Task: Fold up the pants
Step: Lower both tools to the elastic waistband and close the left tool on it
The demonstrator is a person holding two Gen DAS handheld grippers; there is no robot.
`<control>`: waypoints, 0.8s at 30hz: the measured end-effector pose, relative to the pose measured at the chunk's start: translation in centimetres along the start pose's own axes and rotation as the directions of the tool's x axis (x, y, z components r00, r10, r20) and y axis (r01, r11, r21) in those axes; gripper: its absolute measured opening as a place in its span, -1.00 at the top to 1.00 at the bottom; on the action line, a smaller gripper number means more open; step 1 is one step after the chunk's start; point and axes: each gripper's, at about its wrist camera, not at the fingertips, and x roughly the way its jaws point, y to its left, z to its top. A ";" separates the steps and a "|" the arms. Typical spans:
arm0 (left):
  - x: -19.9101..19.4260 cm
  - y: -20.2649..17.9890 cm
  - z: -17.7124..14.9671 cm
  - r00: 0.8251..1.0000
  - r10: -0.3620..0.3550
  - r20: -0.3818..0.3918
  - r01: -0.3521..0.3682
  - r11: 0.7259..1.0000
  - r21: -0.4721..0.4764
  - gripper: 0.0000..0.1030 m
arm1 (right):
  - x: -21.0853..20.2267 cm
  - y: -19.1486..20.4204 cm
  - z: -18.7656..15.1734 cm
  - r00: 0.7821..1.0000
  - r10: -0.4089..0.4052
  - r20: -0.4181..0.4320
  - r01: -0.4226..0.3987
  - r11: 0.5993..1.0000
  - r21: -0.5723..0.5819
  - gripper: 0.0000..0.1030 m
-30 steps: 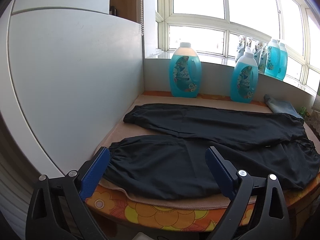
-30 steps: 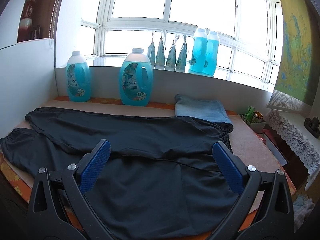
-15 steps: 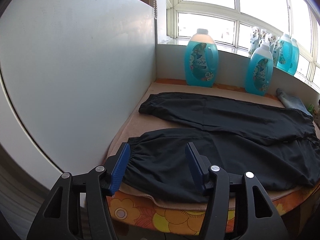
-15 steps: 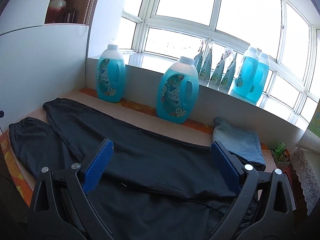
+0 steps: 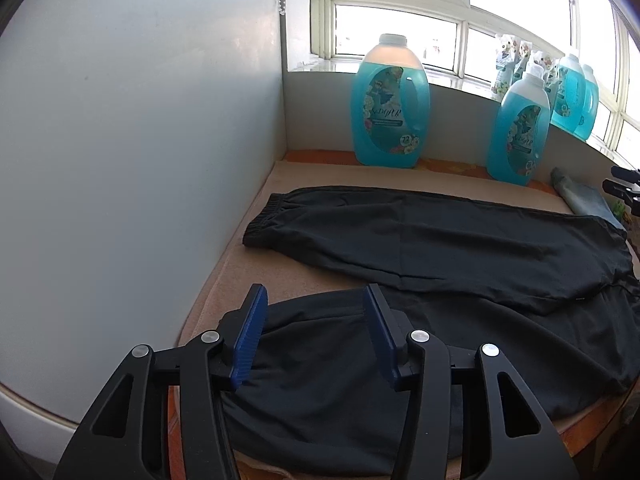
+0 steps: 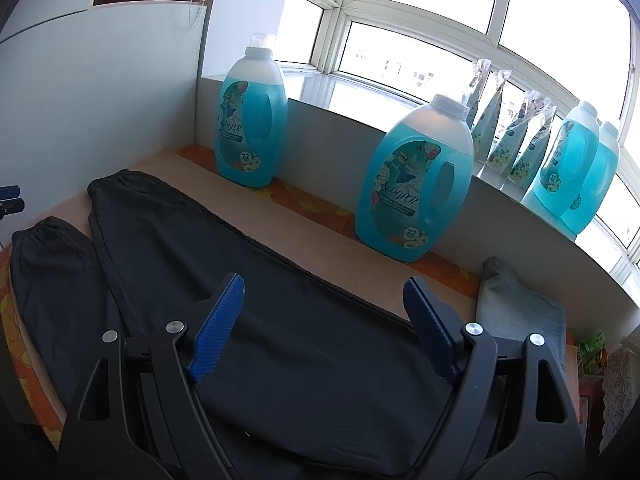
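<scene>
Black pants (image 5: 460,240) lie flat on a beige pad (image 5: 248,264), both legs running left toward a white panel. The near leg's elastic cuff (image 5: 316,320) sits between the blue pads of my left gripper (image 5: 316,312). Its jaws are closing, and the pads stand a little off the cloth on each side. My right gripper (image 6: 324,292) hovers over the wide upper part of the pants (image 6: 320,352). Its jaws are closing too, still far apart, with only flat cloth below them. Each gripper shows at the edge of the other's view, the right gripper (image 5: 624,188) and the left gripper (image 6: 10,198).
A white panel (image 5: 140,160) walls off the left side. Two big blue detergent bottles (image 6: 252,120) (image 6: 416,184) stand against the back ledge, with more bottles and pouches on the sill. A folded grey-blue cloth (image 6: 520,312) lies at the right. An orange flowered cover (image 6: 12,340) hangs over the table's front edge.
My left gripper moved forward and down to the near cuff and its jaws narrowed by about half. My right gripper swung left and rolled, closing in on the pants with slightly narrower jaws.
</scene>
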 end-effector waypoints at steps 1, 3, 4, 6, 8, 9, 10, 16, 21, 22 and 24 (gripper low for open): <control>0.7 -0.2 0.6 1.000 -0.003 -0.008 0.003 1.000 0.003 0.06 | 0.9 -0.3 0.2 1.000 0.019 -0.009 -0.019 1.000 0.001 -0.63; 2.2 -0.7 1.7 1.000 0.002 -0.022 -0.002 1.000 0.019 0.06 | 2.8 -0.9 0.7 0.997 0.065 -0.032 -0.065 0.998 0.014 -0.53; 3.0 -0.8 2.3 1.000 0.008 -0.029 -0.007 1.000 0.024 0.06 | 3.7 -1.2 0.9 0.995 0.088 -0.044 -0.087 0.996 0.019 -0.53; 4.8 -0.9 3.5 0.999 0.011 -0.048 -0.010 1.000 0.021 0.06 | 5.7 -1.6 0.9 0.991 0.119 -0.068 -0.119 0.993 0.013 -0.53; 6.7 -0.8 4.7 0.997 0.014 -0.074 -0.013 1.000 0.012 0.06 | 7.6 -1.7 0.8 0.989 0.117 -0.087 -0.119 0.993 -0.014 -0.53; 7.6 -0.8 5.3 0.996 0.021 -0.084 -0.020 1.000 0.009 0.06 | 8.6 -1.9 0.7 0.988 0.118 -0.100 -0.121 0.992 -0.023 -0.53; 8.6 -0.8 5.9 0.995 0.025 -0.097 -0.024 1.000 0.010 0.06 | 9.6 -2.1 0.5 0.985 0.126 -0.117 -0.130 0.991 -0.029 -0.53; 14.5 -0.4 8.8 0.980 0.066 -0.187 -0.065 0.998 0.012 0.06 | 15.6 -3.0 -0.5 0.960 0.164 -0.228 -0.179 0.983 -0.044 -0.53; 19.1 1.3 10.6 0.957 0.027 -0.289 -0.050 0.996 -0.072 0.05 | 18.7 -3.6 -1.1 0.938 0.211 -0.275 -0.235 0.970 -0.056 -0.53; 20.0 1.5 10.9 0.951 0.036 -0.307 -0.060 0.996 -0.068 0.05 | 19.1 -3.8 -1.2 0.935 0.218 -0.281 -0.242 0.969 -0.052 -0.53; 21.5 2.1 11.3 0.941 0.065 -0.332 -0.090 0.994 -0.063 0.05 | 19.8 -3.9 -1.4 0.929 0.229 -0.291 -0.253 0.966 -0.048 -0.53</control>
